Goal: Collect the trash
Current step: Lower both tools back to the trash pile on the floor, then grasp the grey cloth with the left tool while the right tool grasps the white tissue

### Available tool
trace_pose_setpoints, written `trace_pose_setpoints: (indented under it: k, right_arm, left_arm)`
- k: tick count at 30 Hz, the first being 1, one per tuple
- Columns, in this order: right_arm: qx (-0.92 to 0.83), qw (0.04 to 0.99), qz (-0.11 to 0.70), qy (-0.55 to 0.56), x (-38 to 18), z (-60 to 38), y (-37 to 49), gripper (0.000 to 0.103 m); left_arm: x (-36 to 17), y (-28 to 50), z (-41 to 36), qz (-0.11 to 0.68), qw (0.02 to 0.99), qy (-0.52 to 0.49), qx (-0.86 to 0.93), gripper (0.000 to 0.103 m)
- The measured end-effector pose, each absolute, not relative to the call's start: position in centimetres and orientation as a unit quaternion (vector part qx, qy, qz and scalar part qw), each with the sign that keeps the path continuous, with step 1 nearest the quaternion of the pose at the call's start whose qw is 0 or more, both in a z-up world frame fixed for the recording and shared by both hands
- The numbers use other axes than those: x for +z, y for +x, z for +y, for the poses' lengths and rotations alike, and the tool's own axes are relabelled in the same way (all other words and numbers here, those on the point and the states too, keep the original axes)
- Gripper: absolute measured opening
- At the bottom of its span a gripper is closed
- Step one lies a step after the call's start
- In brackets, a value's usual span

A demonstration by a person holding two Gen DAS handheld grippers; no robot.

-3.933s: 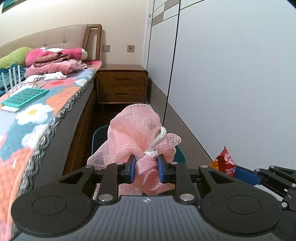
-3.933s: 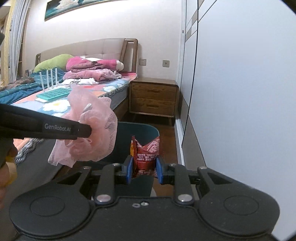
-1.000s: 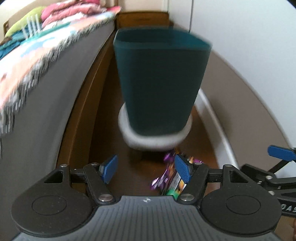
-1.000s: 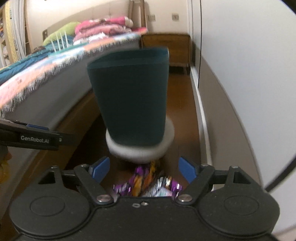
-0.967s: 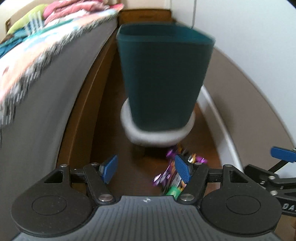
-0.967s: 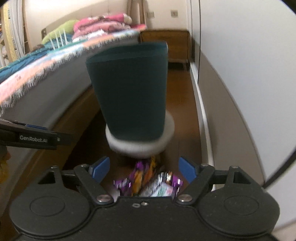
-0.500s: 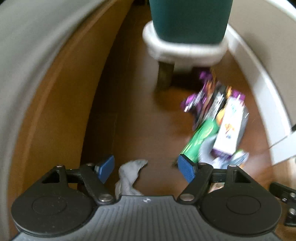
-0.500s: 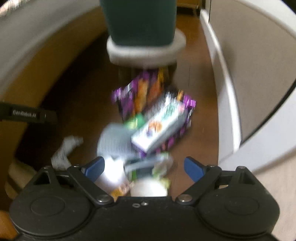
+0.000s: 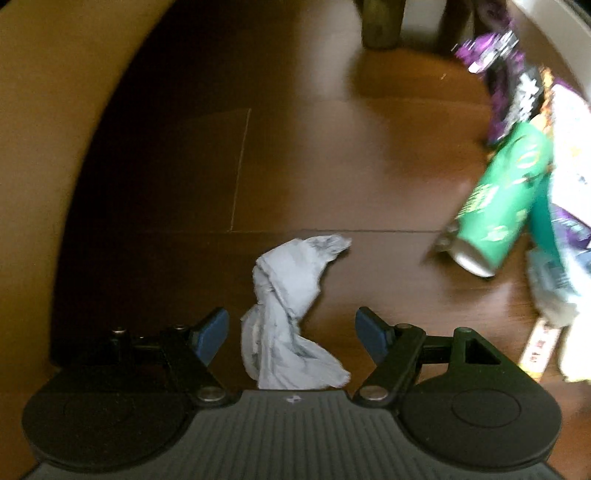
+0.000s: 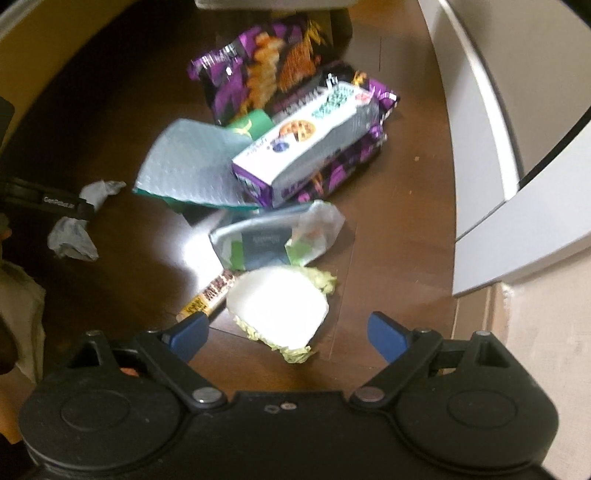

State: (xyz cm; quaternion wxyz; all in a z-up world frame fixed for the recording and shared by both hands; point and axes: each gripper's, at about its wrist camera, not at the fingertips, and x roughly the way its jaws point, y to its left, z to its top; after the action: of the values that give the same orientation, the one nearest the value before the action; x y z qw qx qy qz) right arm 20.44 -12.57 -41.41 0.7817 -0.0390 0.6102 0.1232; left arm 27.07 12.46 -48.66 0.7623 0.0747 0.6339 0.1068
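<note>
A crumpled grey-white tissue point(image 9: 291, 302) lies on the dark wood floor, between the spread blue pads of my left gripper point(image 9: 291, 334), which is open and points steeply down. In the right wrist view a white paper piece with a crinkled green edge point(image 10: 280, 310) lies just ahead of my open right gripper point(image 10: 288, 336); the pads do not touch it. Beyond it lies a litter pile: a clear wrapper point(image 10: 273, 240), a striped bar wrapper point(image 10: 210, 295), a purple-white box point(image 10: 306, 151), a grey bubble mailer point(image 10: 188, 166) and purple snack bags point(image 10: 266, 62).
A green can point(image 9: 498, 206) lies on its side at the right of the tissue. The stool's leg point(image 9: 380, 26) stands at the top, the bed's wooden side point(image 9: 44, 129) curves along the left. The wardrobe's white base point(image 10: 480, 129) borders the right.
Both grippers dropped toward the floor and tipped downward; the teal bin left the views. The tissue now sits between the left pads, and the white paper lies before the right ones. Both jaws widened.
</note>
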Motion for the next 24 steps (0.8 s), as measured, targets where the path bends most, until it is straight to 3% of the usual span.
trace_pose_setpoints:
  k: [8, 18, 19, 24]
  right_arm:
    - [0.141, 0.758, 0.634, -0.057, -45.0, -9.7, 21.4, 0.091]
    - [0.132, 0.729, 0.666, -0.092, -48.6, -7.0, 22.9, 0.075]
    - [0.129, 0.727, 0.668, -0.096, -48.8, -6.9, 23.0, 0.073]
    - [0.114, 0.725, 0.668, -0.120, -49.2, -6.0, 23.2, 0.059]
  left_arm:
    - [-52.3, 29.5, 14.4, 0.665, 0.732, 0.057, 0.134, 0.075]
    - [-52.6, 31.6, 15.9, 0.670, 0.728, 0.009, 0.144, 0.076]
    - [-52.7, 31.8, 16.1, 0.672, 0.727, -0.001, 0.144, 0.074]
    - [-52.6, 32.2, 16.8, 0.681, 0.719, -0.046, 0.131, 0.047]
